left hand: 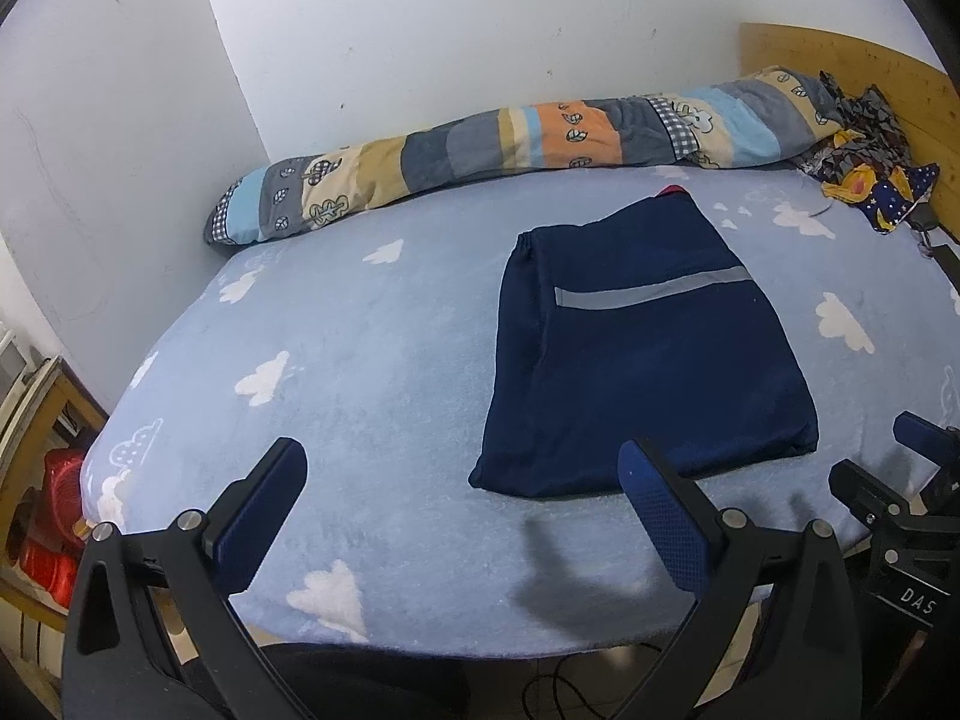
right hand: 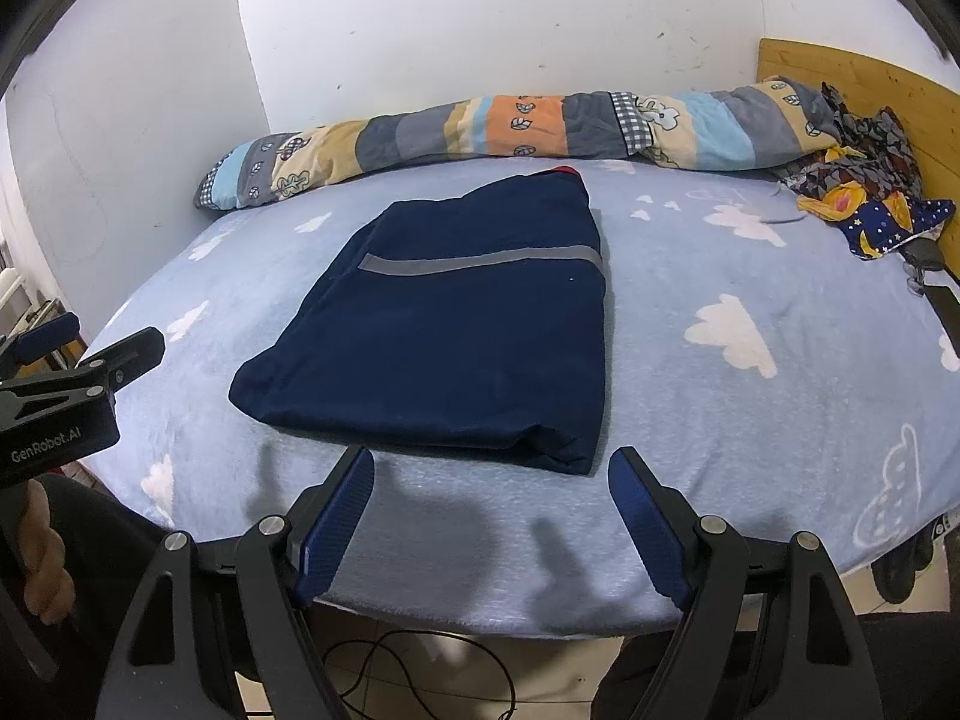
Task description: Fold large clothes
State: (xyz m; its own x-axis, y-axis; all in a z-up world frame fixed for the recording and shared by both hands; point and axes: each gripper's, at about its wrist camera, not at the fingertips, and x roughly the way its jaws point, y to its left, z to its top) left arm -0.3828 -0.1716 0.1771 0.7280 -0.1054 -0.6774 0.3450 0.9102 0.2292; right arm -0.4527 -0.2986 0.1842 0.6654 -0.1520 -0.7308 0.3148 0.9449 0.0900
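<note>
A navy garment with a grey stripe point(left hand: 648, 354) lies folded into a flat rectangle on the light blue cloud-print bed point(left hand: 360, 348). It also shows in the right wrist view point(right hand: 456, 324) on the bed point(right hand: 750, 420). My left gripper point(left hand: 462, 468) is open and empty, held over the bed's near edge, left of the garment's near edge. My right gripper point(right hand: 492, 474) is open and empty, just short of the garment's near edge. The right gripper shows at the right edge of the left wrist view point(left hand: 888, 456), and the left gripper at the left edge of the right wrist view point(right hand: 96, 342).
A rolled patchwork quilt point(left hand: 516, 150) lies along the far wall. A crumpled patterned cloth point(right hand: 864, 198) sits at the far right by the wooden headboard point(right hand: 852, 78). Cables point(right hand: 420, 678) lie on the floor below the bed edge. A wooden shelf with red items point(left hand: 54, 498) stands at the left.
</note>
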